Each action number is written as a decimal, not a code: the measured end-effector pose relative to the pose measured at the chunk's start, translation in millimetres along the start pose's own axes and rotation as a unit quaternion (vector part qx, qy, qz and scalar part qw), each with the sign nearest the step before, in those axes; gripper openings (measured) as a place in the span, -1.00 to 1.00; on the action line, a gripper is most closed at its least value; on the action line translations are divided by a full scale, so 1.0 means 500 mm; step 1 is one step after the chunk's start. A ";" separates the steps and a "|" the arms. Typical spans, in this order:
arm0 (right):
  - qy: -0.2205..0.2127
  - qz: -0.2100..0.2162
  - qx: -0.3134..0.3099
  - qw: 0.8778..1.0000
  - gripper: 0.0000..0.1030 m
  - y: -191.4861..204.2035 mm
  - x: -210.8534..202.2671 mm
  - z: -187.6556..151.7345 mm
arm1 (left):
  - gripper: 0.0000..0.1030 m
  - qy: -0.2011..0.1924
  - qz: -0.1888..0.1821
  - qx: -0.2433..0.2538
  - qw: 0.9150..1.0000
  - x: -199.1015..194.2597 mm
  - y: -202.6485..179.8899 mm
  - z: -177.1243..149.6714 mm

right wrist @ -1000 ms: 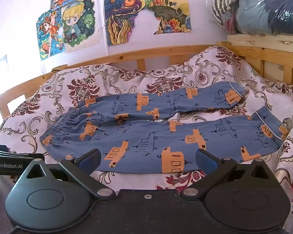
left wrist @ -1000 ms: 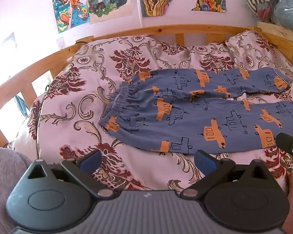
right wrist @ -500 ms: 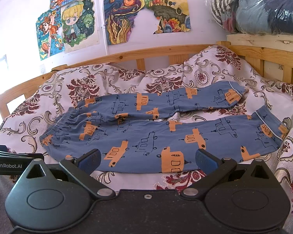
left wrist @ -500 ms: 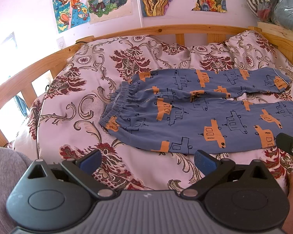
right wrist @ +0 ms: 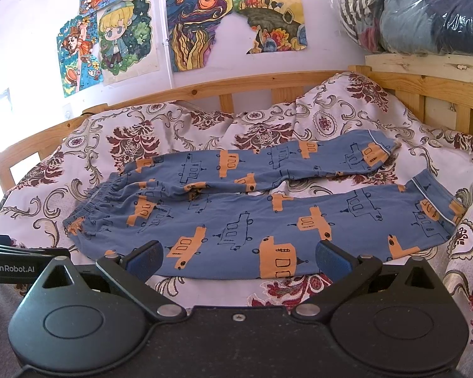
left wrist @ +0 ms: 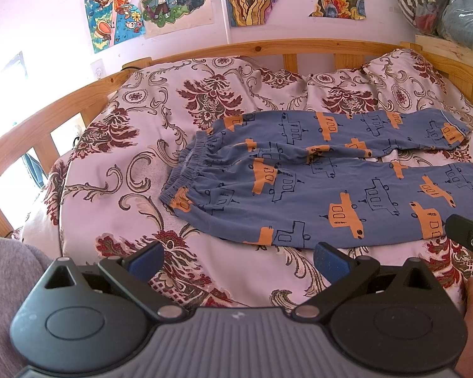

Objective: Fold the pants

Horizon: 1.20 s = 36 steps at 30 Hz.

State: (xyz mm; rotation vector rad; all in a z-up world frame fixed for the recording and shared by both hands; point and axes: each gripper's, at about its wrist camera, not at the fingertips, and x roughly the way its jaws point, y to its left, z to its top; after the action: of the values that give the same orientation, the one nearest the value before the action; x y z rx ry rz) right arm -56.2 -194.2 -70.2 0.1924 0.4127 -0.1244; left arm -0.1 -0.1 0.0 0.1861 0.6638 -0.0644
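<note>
Blue pants (left wrist: 315,186) (right wrist: 252,217) printed with orange and dark buses lie spread flat on the bed, waistband to the left, both legs stretched to the right and slightly apart. My left gripper (left wrist: 238,260) hovers open near the front edge of the bed, just short of the lower leg's near hem side. My right gripper (right wrist: 239,260) is open too, low over the near edge of the lower leg, with nothing between its fingers. The tip of the right gripper shows at the right edge of the left wrist view.
A floral bedspread (left wrist: 116,170) (right wrist: 347,119) covers the bed. A wooden rail (left wrist: 268,47) (right wrist: 236,89) runs around the back and sides. Drawings hang on the wall (right wrist: 236,15). Bagged clothes (right wrist: 425,9) sit on a shelf at the right. Grey fabric (left wrist: 6,271) lies at the left.
</note>
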 end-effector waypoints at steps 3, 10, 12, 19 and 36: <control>0.000 0.000 0.000 1.000 0.99 0.000 0.000 0.000 | 1.00 0.000 0.000 0.000 1.000 0.000 0.000 0.000; 0.000 0.000 0.000 1.000 0.99 0.000 0.000 0.000 | 1.00 0.000 0.000 0.000 1.000 0.000 0.000 0.000; 0.001 0.000 0.001 1.000 0.99 0.000 0.000 0.000 | 1.00 0.000 0.000 0.000 1.000 0.000 0.000 0.000; 0.001 0.000 0.000 1.000 0.99 0.000 0.000 0.000 | 1.00 0.001 0.001 0.001 1.000 0.000 0.000 0.000; 0.087 -0.017 0.013 0.996 0.99 -0.038 0.062 0.028 | 1.00 0.078 -0.089 0.051 0.992 0.097 0.048 0.126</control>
State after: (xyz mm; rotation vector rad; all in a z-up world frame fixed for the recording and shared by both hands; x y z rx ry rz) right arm -25.7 -218.0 -73.2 0.2217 0.5881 -0.1473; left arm 79.3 11.0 22.3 0.2314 0.8331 -0.2576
